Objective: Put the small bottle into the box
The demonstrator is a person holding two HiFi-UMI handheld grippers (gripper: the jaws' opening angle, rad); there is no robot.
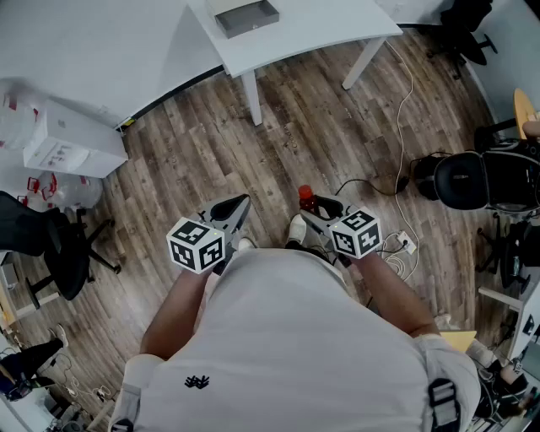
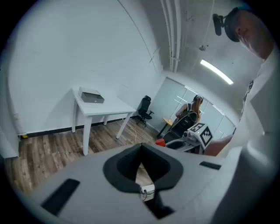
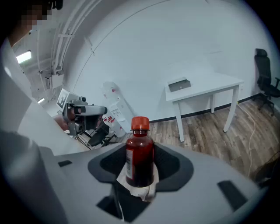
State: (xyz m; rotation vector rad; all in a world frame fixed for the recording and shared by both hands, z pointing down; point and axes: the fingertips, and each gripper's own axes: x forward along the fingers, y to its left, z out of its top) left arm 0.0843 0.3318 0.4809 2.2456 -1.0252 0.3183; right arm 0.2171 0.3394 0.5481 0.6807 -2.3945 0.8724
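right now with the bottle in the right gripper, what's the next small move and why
Probably step toward the table, holding the bottle upright. The right gripper is shut on it, so the grasp looks done. But the box sits on the table across a stretch of floor, seemingly out of reach from here.

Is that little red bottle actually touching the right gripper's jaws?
Touching: the right gripper view shows the small bottle upright between the jaws, both dark pads against its sides.

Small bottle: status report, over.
Right gripper shut on small bottle, upright. Left gripper shut, empty. Box on white table ahead; nothing seen blocking.
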